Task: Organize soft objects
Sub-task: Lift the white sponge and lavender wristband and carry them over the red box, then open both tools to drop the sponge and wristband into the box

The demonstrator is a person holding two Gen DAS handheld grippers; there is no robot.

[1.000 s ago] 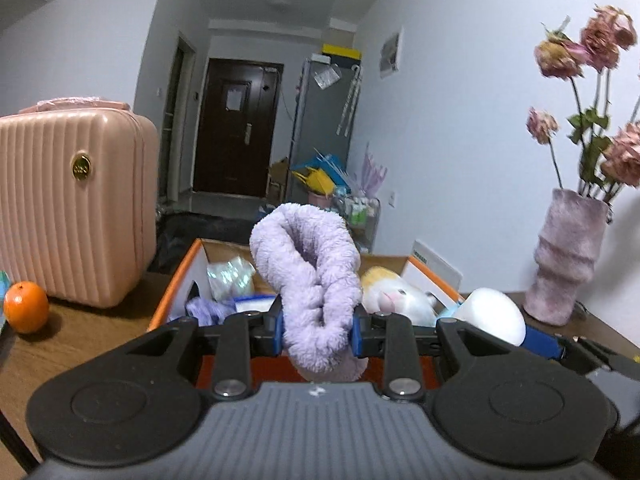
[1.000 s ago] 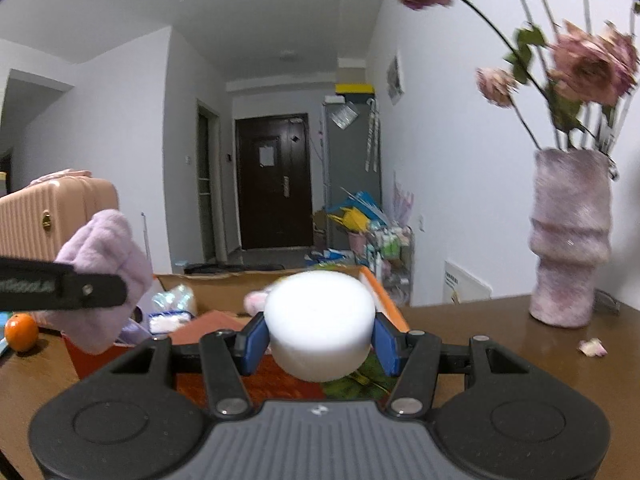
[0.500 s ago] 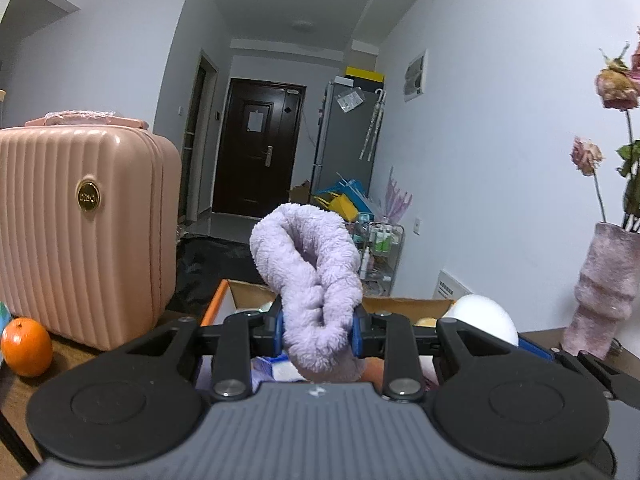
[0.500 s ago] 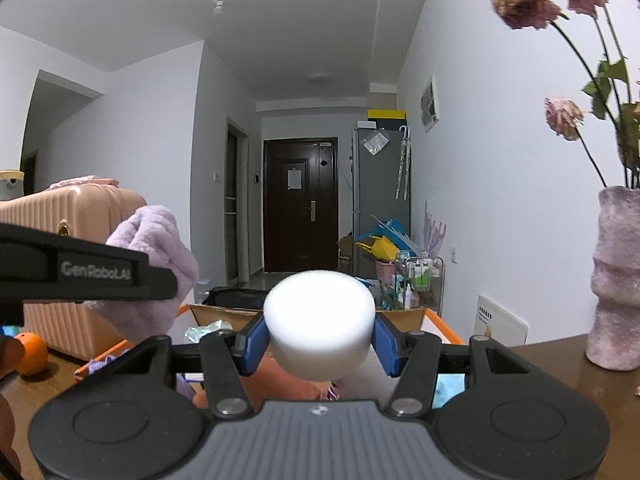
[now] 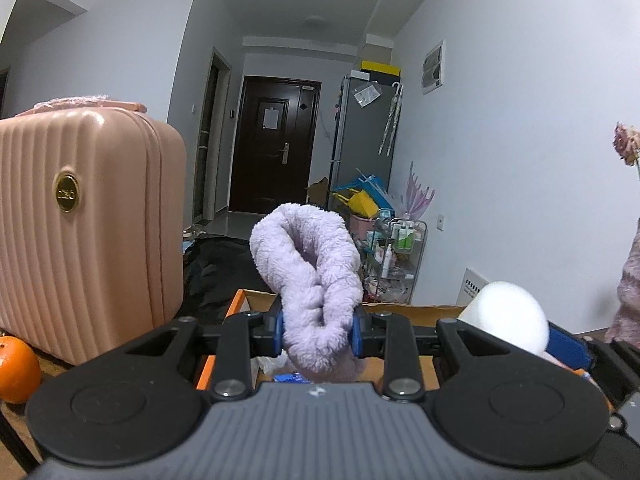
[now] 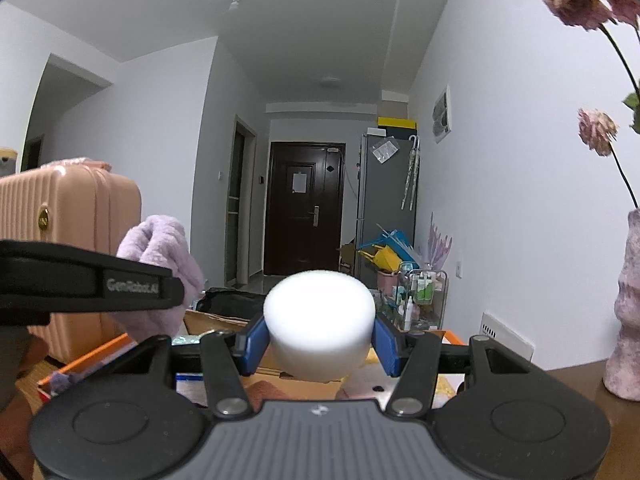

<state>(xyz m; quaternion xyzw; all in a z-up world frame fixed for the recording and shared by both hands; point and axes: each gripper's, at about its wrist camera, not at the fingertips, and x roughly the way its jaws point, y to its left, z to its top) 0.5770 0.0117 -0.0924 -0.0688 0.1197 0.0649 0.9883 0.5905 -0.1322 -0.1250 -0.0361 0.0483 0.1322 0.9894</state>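
My left gripper (image 5: 319, 331) is shut on a fluffy lilac cloth (image 5: 308, 272) that loops up above its blue pads. My right gripper (image 6: 319, 338) is shut on a white foam cylinder (image 6: 319, 324). Both are held over an open cardboard box with orange edges (image 5: 236, 302), which holds several soft items. In the left wrist view the foam cylinder (image 5: 508, 320) shows at the right. In the right wrist view the lilac cloth (image 6: 160, 256) and the left gripper's black finger (image 6: 88, 282) show at the left.
A pink ribbed suitcase (image 5: 76, 224) stands left of the box on the wooden table (image 5: 16, 412), with an orange (image 5: 16, 366) beside it. A pink vase with dried flowers (image 6: 628, 320) stands at the right. A hallway with a dark door (image 6: 304, 216) lies ahead.
Both grippers have moved forward over the box with their loads still held. The box's contents have slid below the views, and the suitcase looms larger at the left.
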